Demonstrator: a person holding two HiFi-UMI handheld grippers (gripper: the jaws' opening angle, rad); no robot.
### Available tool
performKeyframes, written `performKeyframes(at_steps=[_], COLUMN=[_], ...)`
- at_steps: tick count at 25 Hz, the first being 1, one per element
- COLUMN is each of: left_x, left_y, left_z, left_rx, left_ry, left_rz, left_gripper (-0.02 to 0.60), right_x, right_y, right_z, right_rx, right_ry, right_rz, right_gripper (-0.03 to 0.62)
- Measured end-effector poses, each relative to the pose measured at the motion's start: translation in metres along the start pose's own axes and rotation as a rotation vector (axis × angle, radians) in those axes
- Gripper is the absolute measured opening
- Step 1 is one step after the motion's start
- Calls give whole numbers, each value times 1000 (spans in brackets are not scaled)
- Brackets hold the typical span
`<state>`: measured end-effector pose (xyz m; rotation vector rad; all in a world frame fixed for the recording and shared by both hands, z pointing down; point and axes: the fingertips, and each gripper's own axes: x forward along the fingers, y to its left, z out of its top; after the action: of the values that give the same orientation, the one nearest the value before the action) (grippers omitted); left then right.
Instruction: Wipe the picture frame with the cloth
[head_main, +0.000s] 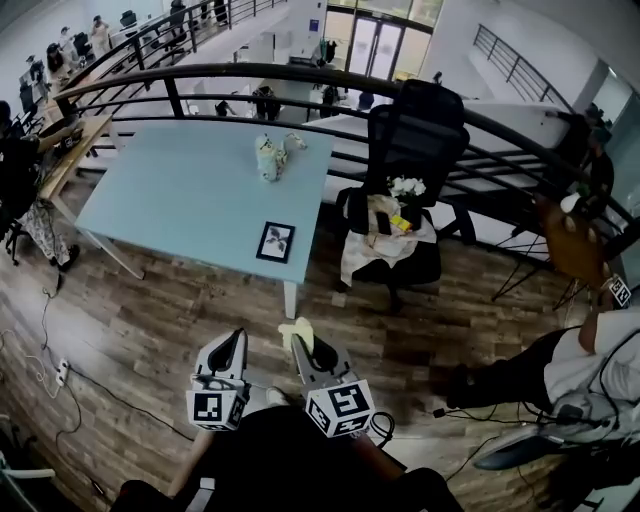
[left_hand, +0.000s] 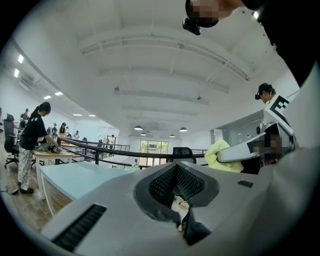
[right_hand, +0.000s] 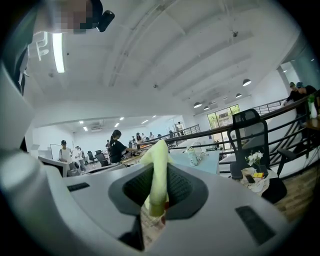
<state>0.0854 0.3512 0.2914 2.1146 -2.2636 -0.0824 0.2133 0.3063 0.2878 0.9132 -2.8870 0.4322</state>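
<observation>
Table (head_main: 180, 200) bearing picture frame (head_main: 275, 242), well beyond right tool (head_main: 305, 350) clamping cloth (head_main: 294, 329), left tool (head_main: 236, 342) closed

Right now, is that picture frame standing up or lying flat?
Lying flat: the picture frame rests face-up on the table, near its edge.

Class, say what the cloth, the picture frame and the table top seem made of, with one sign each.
Cloth: soft yellow fabric; it folds limply. Picture frame: dark rim, wood or plastic, too small to tell. Table top: smooth pale blue, probably laminate; even colour.
</observation>
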Motion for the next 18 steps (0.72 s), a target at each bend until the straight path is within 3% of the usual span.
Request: performKeyframes(at_steps=[11, 15, 18], left_x=[17, 24, 26], left_y=[46, 47, 49], left_z=[-8, -3, -7], left_rx=[0, -24, -36], left_ry=[38, -35, -11], left_rz=[-36, -76, -72], left_gripper=[-3, -3, -3], right_x=[48, 53, 56], right_y=[20, 21, 21], right_z=[-4, -6, -8], right_rx=[13, 14, 17], right_ry=[-4, 4, 9], right_rz=[-32, -41, -47], right_gripper=[58, 58, 58])
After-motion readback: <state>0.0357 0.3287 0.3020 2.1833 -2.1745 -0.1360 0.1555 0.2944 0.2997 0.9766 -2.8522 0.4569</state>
